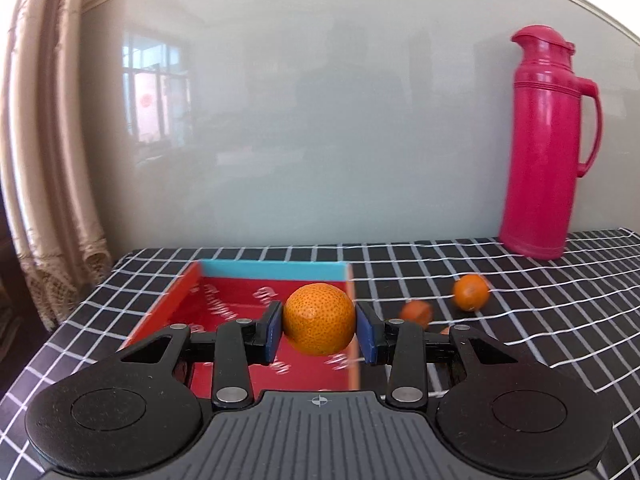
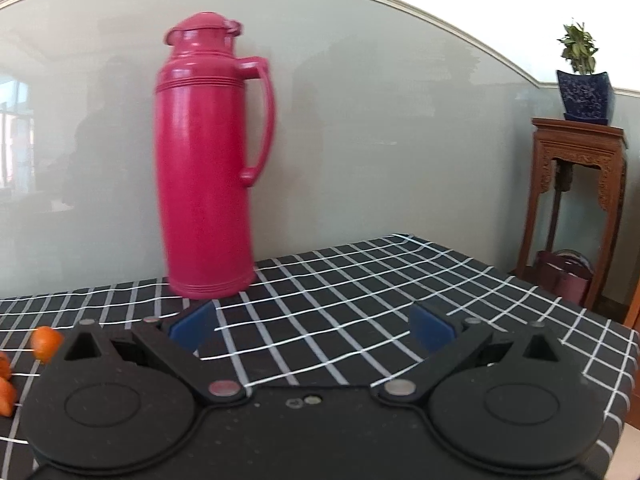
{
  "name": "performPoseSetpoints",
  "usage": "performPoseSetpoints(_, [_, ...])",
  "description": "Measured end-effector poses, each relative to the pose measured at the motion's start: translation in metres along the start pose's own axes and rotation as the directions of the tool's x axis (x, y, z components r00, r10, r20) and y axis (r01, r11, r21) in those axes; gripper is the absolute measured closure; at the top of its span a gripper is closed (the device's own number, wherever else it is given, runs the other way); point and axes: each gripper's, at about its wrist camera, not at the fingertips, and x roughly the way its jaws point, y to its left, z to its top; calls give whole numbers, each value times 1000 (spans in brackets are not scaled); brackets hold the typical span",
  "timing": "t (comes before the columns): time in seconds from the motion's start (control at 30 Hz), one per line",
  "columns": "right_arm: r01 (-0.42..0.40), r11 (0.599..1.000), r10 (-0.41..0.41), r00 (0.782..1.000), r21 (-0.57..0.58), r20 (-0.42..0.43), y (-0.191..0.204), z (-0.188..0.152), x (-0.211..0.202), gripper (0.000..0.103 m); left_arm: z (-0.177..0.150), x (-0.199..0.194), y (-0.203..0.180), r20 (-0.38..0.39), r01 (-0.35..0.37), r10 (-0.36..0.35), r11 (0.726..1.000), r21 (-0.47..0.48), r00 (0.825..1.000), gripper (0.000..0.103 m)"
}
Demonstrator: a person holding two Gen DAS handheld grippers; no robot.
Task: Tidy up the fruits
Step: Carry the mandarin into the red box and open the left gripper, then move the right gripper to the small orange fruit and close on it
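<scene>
My left gripper (image 1: 319, 330) is shut on an orange (image 1: 319, 318), its blue pads pressing both sides, held in the air over a shallow red box (image 1: 168, 308) with a light blue far wall. Two smaller oranges (image 1: 471, 292) (image 1: 416, 313) lie on the checked cloth to the right of the box. In the right wrist view my right gripper (image 2: 312, 326) stands open with nothing between its blue pads, above the cloth. Small oranges (image 2: 47, 343) show at that view's left edge.
A tall pink thermos flask (image 1: 544, 148) (image 2: 212, 160) stands at the back of the table against the pale wall. The black-and-white checked tablecloth (image 2: 340, 280) ends at the right edge. A wooden stand (image 2: 576, 200) with a potted plant (image 2: 584, 80) is beyond it. A curtain (image 1: 44, 140) hangs at left.
</scene>
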Motion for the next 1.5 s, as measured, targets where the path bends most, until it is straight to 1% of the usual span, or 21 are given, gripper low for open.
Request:
performPoseSetpoints(0.3, [-69, 997, 69, 998, -19, -2, 37, 0, -11, 0, -22, -10, 43, -34, -80, 79, 996, -48, 996, 64])
performPoseSetpoints(0.4, [-83, 996, 82, 997, -26, -3, 45, -2, -14, 0, -25, -5, 54, -37, -114, 112, 992, -55, 993, 64])
performPoseSetpoints(0.53, [-91, 995, 91, 996, -42, -5, 54, -4, -16, 0, -29, 3, 67, -59, -133, 129, 989, -70, 990, 64])
performPoseSetpoints(0.63, [-93, 995, 93, 996, -43, -4, 58, -3, -16, 0, -31, 5, 69, -48, -148, 145, 987, -59, 988, 64])
performPoseSetpoints(0.67, [-95, 995, 95, 995, -43, -4, 59, -4, -16, 0, -31, 5, 69, -40, -160, 158, 985, -56, 987, 62])
performPoseSetpoints(0.7, [-97, 994, 97, 995, -45, -4, 61, -4, -17, 0, -30, 4, 70, -34, -158, 156, 986, -61, 987, 51])
performPoseSetpoints(0.73, [-99, 994, 99, 995, -48, -4, 62, -4, -17, 0, -29, 2, 69, -30, -151, 149, 986, -65, 988, 45])
performPoseSetpoints(0.77, [-102, 993, 102, 995, -52, -5, 64, -5, -17, 0, -29, 1, 69, -22, -153, 152, 986, -69, 988, 34])
performPoseSetpoints(0.8, [-103, 993, 103, 995, -59, -4, 65, -5, -17, 0, -29, -1, 68, -15, -160, 160, 985, -64, 987, 31])
performPoseSetpoints(0.87, [-106, 991, 106, 994, -76, 1, 67, -5, -19, 0, -28, -2, 66, -6, -161, 161, 985, -56, 987, 29])
performPoseSetpoints(0.93, [-115, 990, 115, 993, -86, -1, 66, -5, -19, 0, -28, -3, 65, 1, -161, 161, 985, -61, 987, 22])
performPoseSetpoints(1.0, [-133, 988, 133, 991, -75, 0, 63, -5, -20, 0, -27, -5, 65, 22, -163, 165, 984, -65, 986, 4])
performPoseSetpoints(1.03, [-154, 987, 154, 988, -54, -3, 60, -4, -20, 0, -27, -7, 64, 39, -168, 171, 983, -69, 984, 1])
performPoseSetpoints(1.17, [-193, 981, 194, 980, 23, -50, 52, -1, -13, 0, -25, -9, 61, 67, -181, 186, 981, -69, 980, 0])
performPoseSetpoints(1.2, [-197, 979, 201, 978, 56, -64, 49, -1, -11, 0, -24, -9, 61, 69, -183, 187, 981, -66, 980, 0])
performPoseSetpoints(1.3, [-199, 975, 208, 972, 95, -104, 45, -2, -4, 0, -24, -8, 61, 74, -191, 195, 980, -54, 978, 0])
performPoseSetpoints(1.37, [-218, 966, 233, 967, 139, -102, 41, -5, -2, 0, -23, -10, 64, 86, -201, 206, 978, -61, 975, 0])
performPoseSetpoints(1.43, [-245, 953, 261, 963, 177, -71, 39, -7, -3, 0, -24, -10, 67, 85, -206, 211, 976, -66, 974, 0])
performPoseSetpoints(1.5, [-281, 939, 303, 949, 199, -89, 41, -9, -2, 0, -24, -8, 70, 77, -212, 217, 975, -70, 973, 0])
